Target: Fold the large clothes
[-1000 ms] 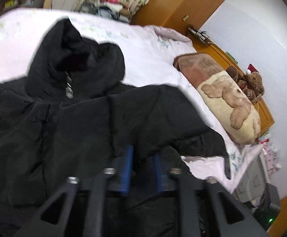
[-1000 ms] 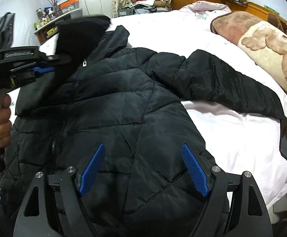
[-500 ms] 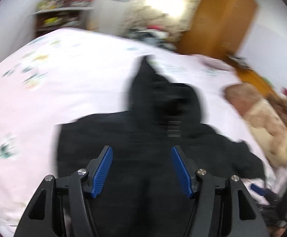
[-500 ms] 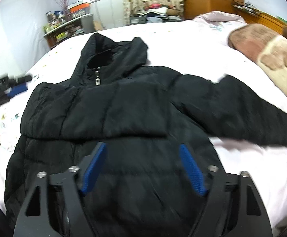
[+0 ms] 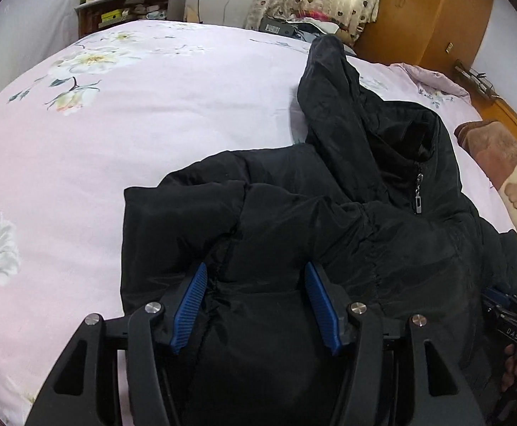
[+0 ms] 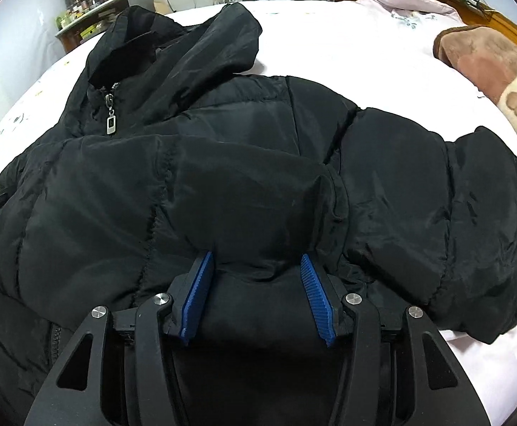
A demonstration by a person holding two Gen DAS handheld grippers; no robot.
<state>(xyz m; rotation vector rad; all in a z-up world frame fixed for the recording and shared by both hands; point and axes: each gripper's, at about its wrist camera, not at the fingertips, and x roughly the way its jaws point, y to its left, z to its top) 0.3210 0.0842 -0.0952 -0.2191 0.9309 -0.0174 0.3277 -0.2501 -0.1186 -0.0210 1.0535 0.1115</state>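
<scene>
A black puffer jacket lies front up on the bed, zipper pull at the collar and hood pointing away. One sleeve is folded across the chest; the other sleeve stretches out to the right. My left gripper points down at the jacket's left part, its jaws closing with flat fabric between them, not pinched. My right gripper is closing too, and a bulge of padded fabric fills the gap against both pads. It also shows in the left wrist view, right gripper, with a hand under it.
The pink flowered bed sheet spreads wide to the left and beyond the hood. A brown bear-pattern blanket lies at the right. A cluttered shelf and a wooden wardrobe stand behind the bed.
The left gripper let go of the sleeve, which now lies across the chest, and came down on the jacket's left part. The right gripper sank onto the jacket and its jaws narrowed.
</scene>
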